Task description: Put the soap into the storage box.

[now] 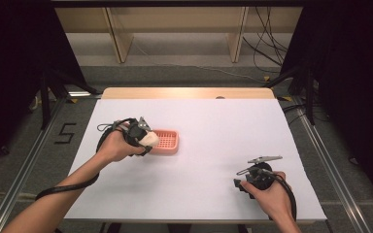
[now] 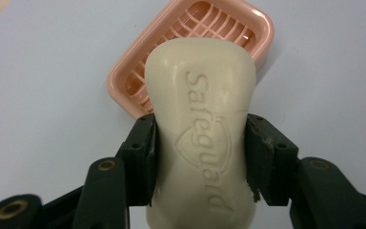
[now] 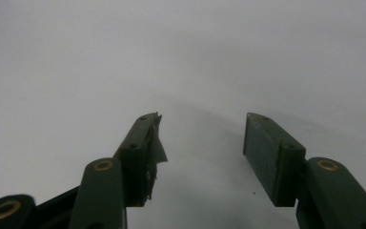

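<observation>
While clamped between left gripper [image 2: 200,157] fingers [image 2: 140,157] | soap bar [image 2: 200,119] over pink dish [image 2: 124,81]

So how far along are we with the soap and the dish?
Done: the left gripper has the soap clamped between its jaws. In hand: soap held near the pink dish, not yet in it. Left: lower it into the dish and release. The right gripper is open over bare table.

- The soap [image 2: 200,129] in my left hand-held gripper [image 2: 200,157] looks waxy and smooth (embossed lettering).
- The soap dish [image 2: 259,28] is glossy pink plastic.
- My tabletop [image 1: 213,160] looks matt white.
</observation>
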Tool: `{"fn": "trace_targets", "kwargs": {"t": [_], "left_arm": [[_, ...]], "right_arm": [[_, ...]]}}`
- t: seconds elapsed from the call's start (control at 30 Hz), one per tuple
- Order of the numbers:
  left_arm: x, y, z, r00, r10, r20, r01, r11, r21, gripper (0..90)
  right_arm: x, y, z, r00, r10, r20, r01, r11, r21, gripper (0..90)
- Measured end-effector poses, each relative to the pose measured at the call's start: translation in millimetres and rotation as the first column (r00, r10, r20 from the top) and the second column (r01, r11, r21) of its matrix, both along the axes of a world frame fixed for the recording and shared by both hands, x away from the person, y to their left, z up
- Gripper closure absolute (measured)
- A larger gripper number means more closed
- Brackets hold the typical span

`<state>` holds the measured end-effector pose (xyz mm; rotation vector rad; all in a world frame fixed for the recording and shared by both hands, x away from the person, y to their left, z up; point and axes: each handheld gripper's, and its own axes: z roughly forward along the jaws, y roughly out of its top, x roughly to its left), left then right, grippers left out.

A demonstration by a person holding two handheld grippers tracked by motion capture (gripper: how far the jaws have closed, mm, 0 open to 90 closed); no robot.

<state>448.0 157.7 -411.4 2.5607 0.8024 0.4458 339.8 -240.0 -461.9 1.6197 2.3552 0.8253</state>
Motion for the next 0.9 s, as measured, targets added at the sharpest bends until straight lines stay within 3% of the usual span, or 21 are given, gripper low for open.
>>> {"fn": "trace_targets", "kwargs": {"t": [0.57,0.67,0.7,0.87,0.9], "left_arm": [[10.7,-7.4,2.4,0.9994,-0.032,0.014,0.031,0.9994,0.012,49.1],[12.4,-8.8,2.7,0.9991,-0.038,0.019,0.037,0.9992,0.014,49.1],[12.7,-9.3,2.5,0.9991,-0.035,0.021,0.035,0.9993,0.01,49.1],[14.5,-10.1,2.6,0.9988,-0.043,0.021,0.043,0.999,0.016,49.1],[14.7,-10.3,2.3,0.999,-0.04,0.022,0.04,0.9991,0.014,49.1]], "right_arm": [[-0.7,-0.2,-0.2,1.0,-0.002,0.0,0.002,1.0,-0.001,47.0],[-1.2,0.2,0.3,1.0,0.006,-0.004,-0.006,0.9998,0.02,47.0],[-0.7,-0.3,-0.3,1.0,-0.006,-0.001,0.006,1.0,0.0,47.0],[-1.3,-0.4,-0.2,1.0,0.005,0.006,-0.005,1.0,0.002,46.9],[-2.3,0.5,0.8,0.9999,-0.009,-0.013,0.009,0.9999,0.006,47.0]]}}
